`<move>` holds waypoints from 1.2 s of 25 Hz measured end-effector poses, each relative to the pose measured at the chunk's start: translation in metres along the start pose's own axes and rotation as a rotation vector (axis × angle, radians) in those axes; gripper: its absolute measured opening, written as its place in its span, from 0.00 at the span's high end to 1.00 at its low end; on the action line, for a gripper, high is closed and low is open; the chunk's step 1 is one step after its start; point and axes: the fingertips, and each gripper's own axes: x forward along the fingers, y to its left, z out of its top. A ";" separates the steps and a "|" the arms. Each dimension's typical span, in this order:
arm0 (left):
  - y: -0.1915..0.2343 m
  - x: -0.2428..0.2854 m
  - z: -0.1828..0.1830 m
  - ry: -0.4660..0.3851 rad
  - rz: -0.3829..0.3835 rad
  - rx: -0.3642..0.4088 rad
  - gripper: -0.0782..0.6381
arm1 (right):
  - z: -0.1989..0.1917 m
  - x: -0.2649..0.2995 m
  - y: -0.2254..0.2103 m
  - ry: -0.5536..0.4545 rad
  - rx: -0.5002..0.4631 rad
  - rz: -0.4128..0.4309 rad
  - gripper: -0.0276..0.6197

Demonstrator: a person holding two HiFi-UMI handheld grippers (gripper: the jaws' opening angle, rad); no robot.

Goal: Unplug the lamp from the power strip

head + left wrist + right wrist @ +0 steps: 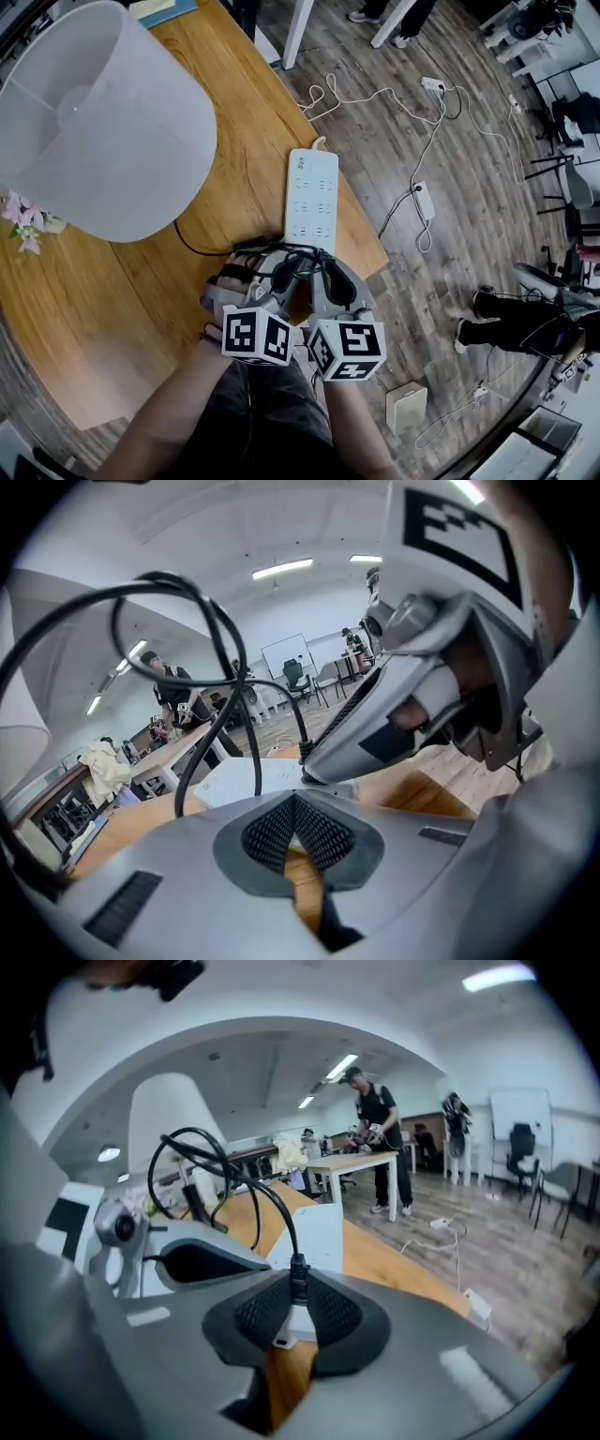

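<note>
The white power strip (pixel 311 197) lies on the wooden table (pixel 112 309), and its near end is just beyond both grippers. A white-shaded lamp (pixel 103 122) stands at the left, its black cord (pixel 202 247) running to the grippers. My right gripper (pixel 296 1321) is shut on the lamp's white plug (pixel 298 1324). The cord (pixel 272 1199) loops up from the plug, which hangs over bare wood, apart from the strip (pixel 319 1232). My left gripper (pixel 296 808) sits beside the right gripper (pixel 422 696), its pads together with nothing clearly between them. The strip (pixel 239 785) lies ahead of it.
The table edge (pixel 380 267) runs just right of the grippers. White cables and another power strip (pixel 424 200) lie on the wooden floor. People stand at desks in the background. Pink flowers (pixel 21 220) sit by the lamp at the far left.
</note>
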 end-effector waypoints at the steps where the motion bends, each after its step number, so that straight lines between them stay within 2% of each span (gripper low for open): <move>1: 0.000 0.000 0.001 0.000 0.001 0.001 0.91 | 0.000 -0.001 0.004 0.013 -0.083 -0.012 0.86; 4: -0.001 -0.002 0.002 0.000 0.003 0.001 0.91 | 0.007 -0.002 0.013 0.011 -0.250 -0.031 0.86; 13: 0.000 -0.001 0.001 -0.011 -0.007 -0.020 0.91 | 0.009 0.000 0.017 -0.002 -0.362 -0.043 0.86; 14: 0.000 0.000 0.002 -0.011 -0.006 -0.021 0.91 | 0.008 0.000 0.015 -0.003 -0.320 -0.034 0.86; 15: -0.001 0.001 0.002 -0.010 -0.007 -0.022 0.91 | 0.006 0.000 0.011 -0.005 -0.231 -0.018 0.86; 18: -0.004 0.002 0.004 -0.002 -0.004 -0.011 0.91 | 0.001 -0.004 -0.006 -0.024 0.152 0.047 0.86; 19: -0.004 0.002 0.005 0.004 -0.002 -0.003 0.91 | 0.001 -0.005 -0.009 -0.026 0.195 0.054 0.86; 20: -0.004 0.001 0.005 0.010 -0.001 0.003 0.91 | 0.002 -0.006 -0.008 -0.024 0.165 0.047 0.86; 21: -0.004 0.001 0.006 0.014 -0.002 0.006 0.91 | 0.005 -0.007 -0.004 -0.024 0.072 0.031 0.86; 23: -0.005 0.002 0.006 0.012 -0.016 -0.001 0.91 | 0.020 -0.012 0.018 -0.045 -0.228 0.021 0.86; 24: -0.005 0.002 0.006 0.005 -0.027 -0.014 0.91 | 0.030 -0.013 0.030 -0.057 -0.349 0.034 0.86; 25: -0.004 0.002 0.006 0.000 -0.034 -0.028 0.91 | 0.037 -0.013 0.038 -0.063 -0.397 0.048 0.86; 30: -0.005 0.004 0.004 -0.005 -0.016 -0.034 0.91 | 0.042 -0.007 0.018 -0.067 -0.241 0.054 0.86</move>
